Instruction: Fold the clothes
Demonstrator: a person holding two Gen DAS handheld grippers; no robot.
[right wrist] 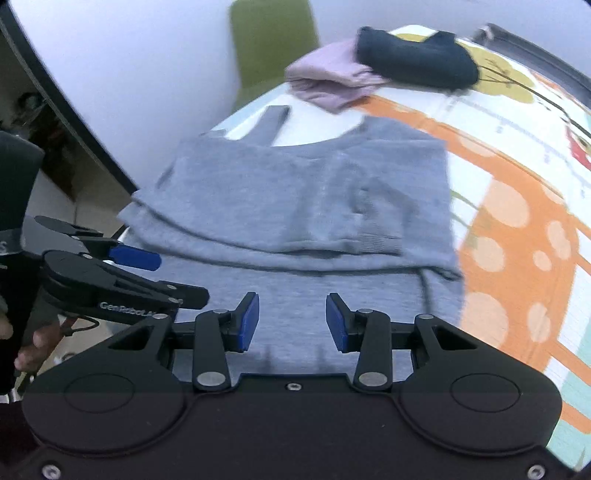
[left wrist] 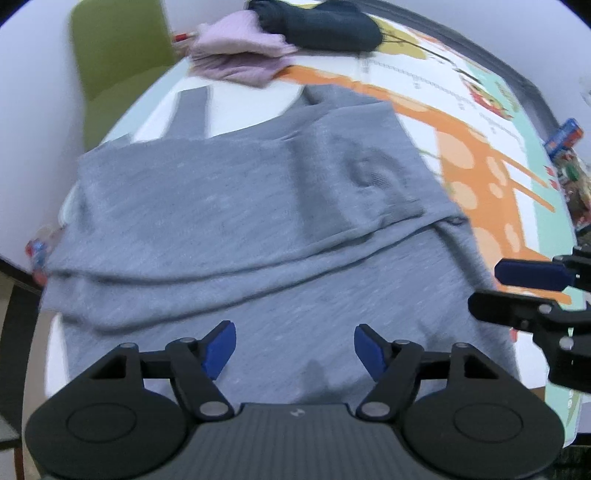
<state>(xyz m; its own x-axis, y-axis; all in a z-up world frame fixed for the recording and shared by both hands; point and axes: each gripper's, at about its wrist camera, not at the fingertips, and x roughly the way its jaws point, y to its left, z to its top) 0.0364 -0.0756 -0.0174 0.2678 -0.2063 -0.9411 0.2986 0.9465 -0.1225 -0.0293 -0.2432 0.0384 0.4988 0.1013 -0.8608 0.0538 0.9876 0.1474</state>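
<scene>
A grey sleeveless top lies spread across a table covered with a colourful printed cloth, seen from two cameras mounted on handheld grippers. The garment is already partly folded: its right side and lower part are turned over the body, leaving a doubled layer with a visible hem line running across the middle. One shoulder strap still points toward the far edge of the table.

The left gripper hovers over the near part of the top, pointing steeply down, its blue-padded jaws well apart with nothing between them. The right gripper hovers beside it over the same near edge, jaws also apart and empty, though less widely. Both appear to have let go of the fabric, most likely so the fold can settle flat.

At the far end of the table, a folded lilac garment and a dark navy one sit touching each other, probably a finished pile kept clear of the working area. A green chair stands beyond the table's far left edge. Both views are slightly blurred.
</scene>
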